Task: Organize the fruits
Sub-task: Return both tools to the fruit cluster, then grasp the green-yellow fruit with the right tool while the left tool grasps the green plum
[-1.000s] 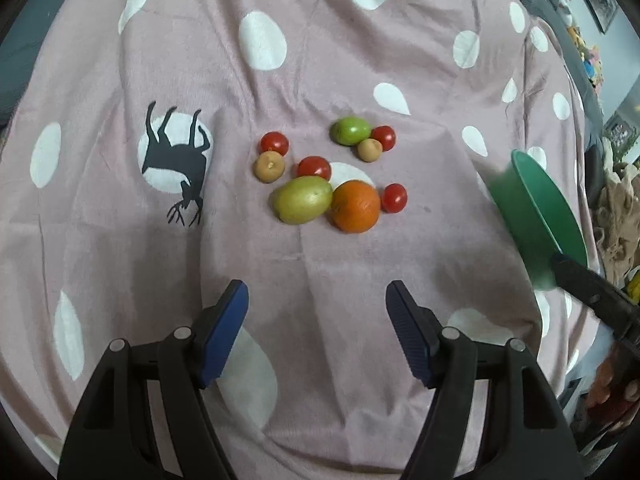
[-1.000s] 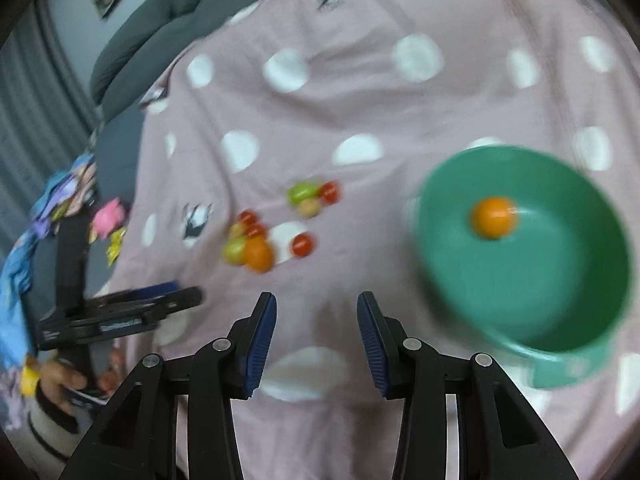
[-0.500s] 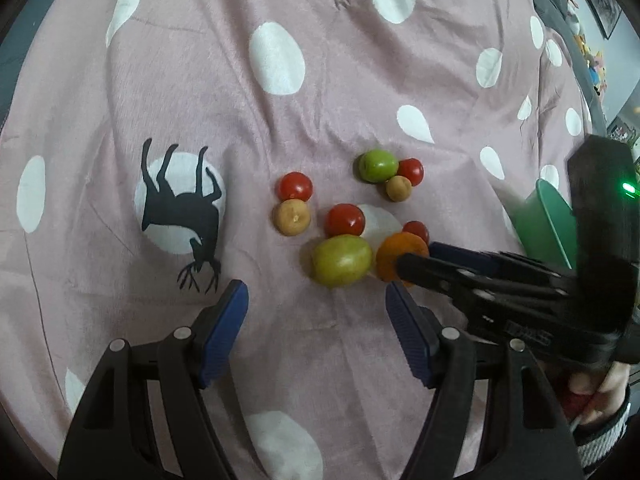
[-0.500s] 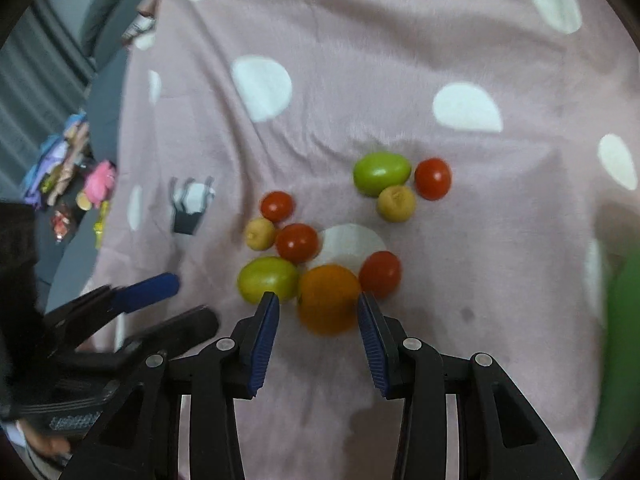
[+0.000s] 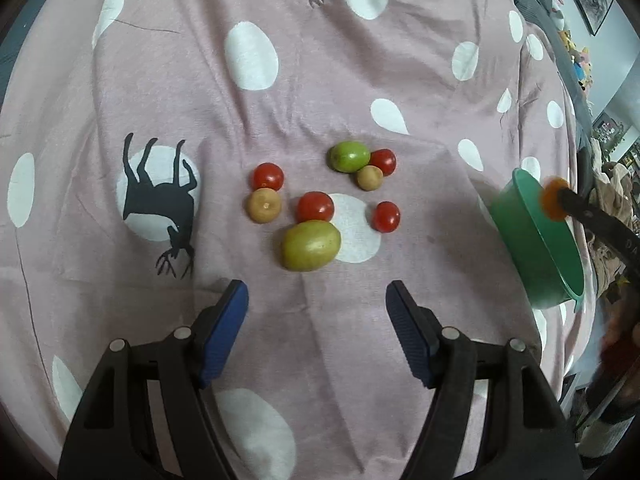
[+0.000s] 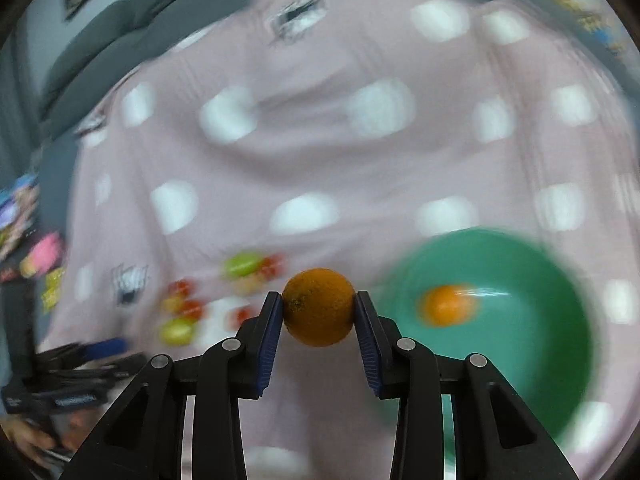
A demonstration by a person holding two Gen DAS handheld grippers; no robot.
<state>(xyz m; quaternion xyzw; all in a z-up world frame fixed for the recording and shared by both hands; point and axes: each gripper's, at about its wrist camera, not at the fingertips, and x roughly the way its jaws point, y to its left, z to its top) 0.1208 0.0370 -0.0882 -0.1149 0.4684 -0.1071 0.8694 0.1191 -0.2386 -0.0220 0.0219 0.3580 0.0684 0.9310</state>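
A bed (image 5: 280,80) covered by a pink spread with white spots and a black deer print (image 5: 160,204) carried the fruit. Near the middle lay a large yellow-green fruit (image 5: 311,245), touching a red tomato (image 5: 315,207) above it. To the left, a tan fruit (image 5: 263,205) touched another tomato (image 5: 268,176). Farther back, a green fruit (image 5: 349,156), a small tan fruit (image 5: 369,177) and a tomato (image 5: 383,161) formed a tight cluster. One tomato (image 5: 386,216) lay apart. A green bowl (image 5: 532,240) stood on the spread at the right.
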